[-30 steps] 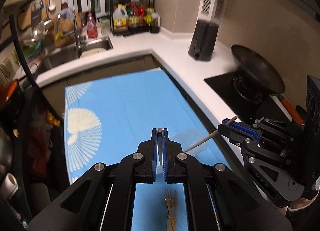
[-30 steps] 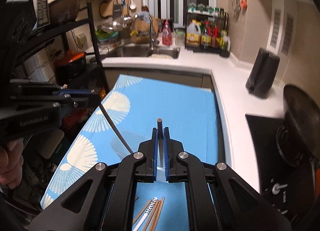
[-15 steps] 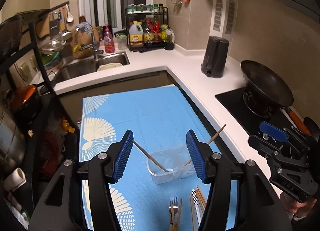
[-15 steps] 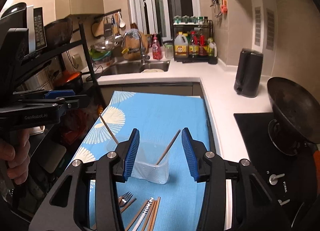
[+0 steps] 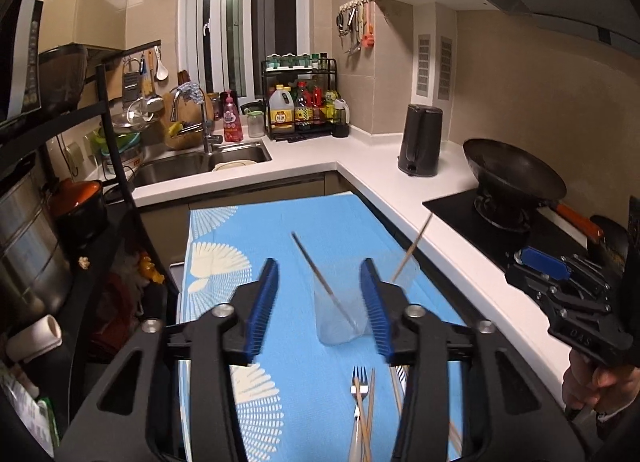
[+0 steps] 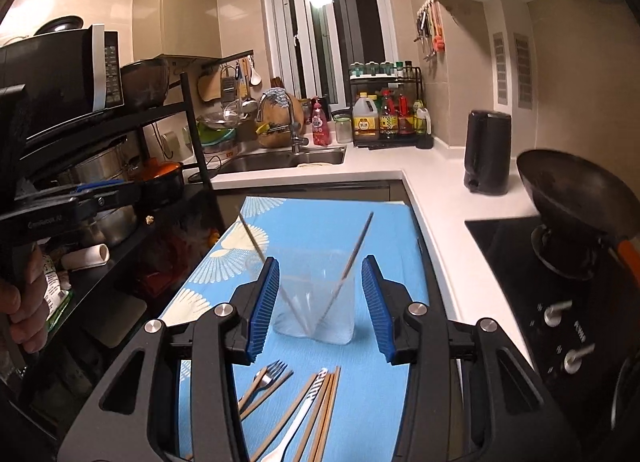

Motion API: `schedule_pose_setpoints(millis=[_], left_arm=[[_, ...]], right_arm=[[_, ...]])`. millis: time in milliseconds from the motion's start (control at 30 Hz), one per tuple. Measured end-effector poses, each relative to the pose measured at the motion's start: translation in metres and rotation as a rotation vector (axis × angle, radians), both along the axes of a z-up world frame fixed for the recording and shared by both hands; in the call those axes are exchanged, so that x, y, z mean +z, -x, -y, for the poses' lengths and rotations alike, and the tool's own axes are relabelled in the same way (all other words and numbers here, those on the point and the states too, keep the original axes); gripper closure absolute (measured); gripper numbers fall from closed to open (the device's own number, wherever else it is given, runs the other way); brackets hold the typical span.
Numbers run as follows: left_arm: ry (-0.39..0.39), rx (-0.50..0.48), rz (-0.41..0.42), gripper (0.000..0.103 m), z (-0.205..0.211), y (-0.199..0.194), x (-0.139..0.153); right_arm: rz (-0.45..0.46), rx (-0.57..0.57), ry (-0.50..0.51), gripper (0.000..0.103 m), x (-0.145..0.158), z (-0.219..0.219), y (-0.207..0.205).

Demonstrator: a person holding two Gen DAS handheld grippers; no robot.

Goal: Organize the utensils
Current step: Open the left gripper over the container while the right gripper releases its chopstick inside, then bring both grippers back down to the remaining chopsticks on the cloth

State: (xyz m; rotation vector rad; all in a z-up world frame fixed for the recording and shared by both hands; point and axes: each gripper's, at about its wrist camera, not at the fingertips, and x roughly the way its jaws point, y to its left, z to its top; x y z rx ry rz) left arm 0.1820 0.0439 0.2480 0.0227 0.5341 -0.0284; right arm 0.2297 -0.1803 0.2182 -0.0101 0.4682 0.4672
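A clear plastic cup (image 6: 316,298) stands on the blue patterned mat (image 6: 316,229) with two chopsticks (image 6: 354,252) leaning out of it; it also shows in the left wrist view (image 5: 340,318). In front of it lie a fork (image 6: 266,376), several loose chopsticks (image 6: 320,406) and a white-handled utensil (image 6: 296,422). The fork (image 5: 358,394) also shows in the left wrist view, crossed by chopsticks. My right gripper (image 6: 320,306) is open and empty, raised in front of the cup. My left gripper (image 5: 320,310) is open and empty too.
A white counter (image 5: 400,197) runs along the mat's right side, with a black kettle (image 5: 420,141), a wok (image 5: 516,181) on the hob, and a sink (image 5: 192,161) at the back. A black rack with pots (image 6: 120,189) stands left of the mat.
Both grippers opened and let a chopstick each drop into the cup. Both have since pulled back and risen away from it.
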Motion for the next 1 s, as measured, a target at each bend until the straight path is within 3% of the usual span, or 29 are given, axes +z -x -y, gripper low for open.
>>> schedule_pose_setpoints(millis=[67,167,333,533,733,833,1000], left_arm=[[-0.021,-0.02,0.004,0.086,0.003,0.016,-0.019],[-0.065,-0.051,0.013,0.095,0.011,0.038,-0.05],[-0.111,-0.102,-0.011,0.096,0.02,0.061,-0.089],[0.018,-0.101,-0.111,0.096,0.019,0.089,-0.158],[0.108,-0.03,-0.177,0.096,0.022,0.118,-0.224],[0.156,-0.014,-0.179,0.096,0.022,0.126,-0.235],[0.159,-0.013,-0.187,0.096,0.026,0.125,-0.25]], right_arm=[[-0.016,0.0,-0.013,0.075,-0.018,0.004,0.009],[-0.063,0.002,-0.017,0.099,-0.047,0.007,0.019],[-0.143,-0.001,-0.003,0.1,-0.094,0.01,0.028],[-0.263,-0.02,0.025,0.097,-0.153,0.019,0.044],[-0.348,-0.01,0.064,0.097,-0.207,0.021,0.067],[-0.347,-0.013,0.077,0.096,-0.22,0.02,0.074],[-0.364,-0.013,0.095,0.094,-0.225,0.014,0.079]])
